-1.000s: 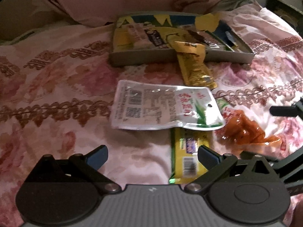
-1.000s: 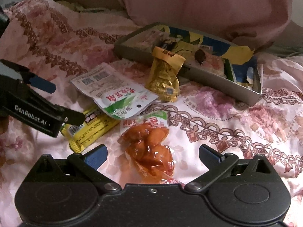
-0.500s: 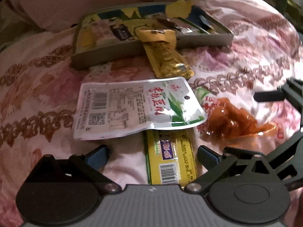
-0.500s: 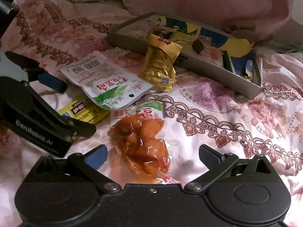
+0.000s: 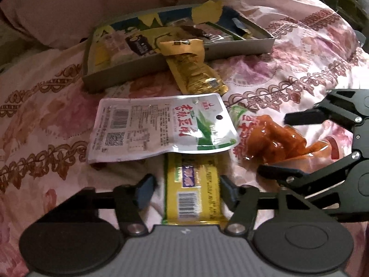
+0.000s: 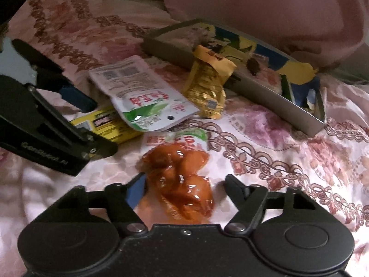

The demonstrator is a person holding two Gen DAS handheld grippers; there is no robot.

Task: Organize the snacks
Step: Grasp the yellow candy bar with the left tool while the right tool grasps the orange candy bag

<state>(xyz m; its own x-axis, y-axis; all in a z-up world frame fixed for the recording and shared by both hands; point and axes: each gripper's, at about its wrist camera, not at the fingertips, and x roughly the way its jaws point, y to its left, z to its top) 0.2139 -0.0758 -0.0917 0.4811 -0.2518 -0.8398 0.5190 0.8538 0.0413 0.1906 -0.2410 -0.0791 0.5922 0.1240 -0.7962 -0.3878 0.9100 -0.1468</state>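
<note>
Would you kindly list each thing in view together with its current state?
Left hand-held gripper: jaws closing around the yellow bar, not yet clamped.
Right hand-held gripper: jaws closing around the orange pack.
Yellow bar: flat on the bedspread, far end under the white pouch.
White pouch: flat, sealed.
Orange pack: lying on the bedspread.
Gold pouch: propped over the tray's front wall.
Tray: open, holding snacks.

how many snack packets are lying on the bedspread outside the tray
4: yellow bar packet nearest, white-green pouch overlapping its far end, orange packet to its right, gold packet leaning on the tray. More may be hidden underneath.
</note>
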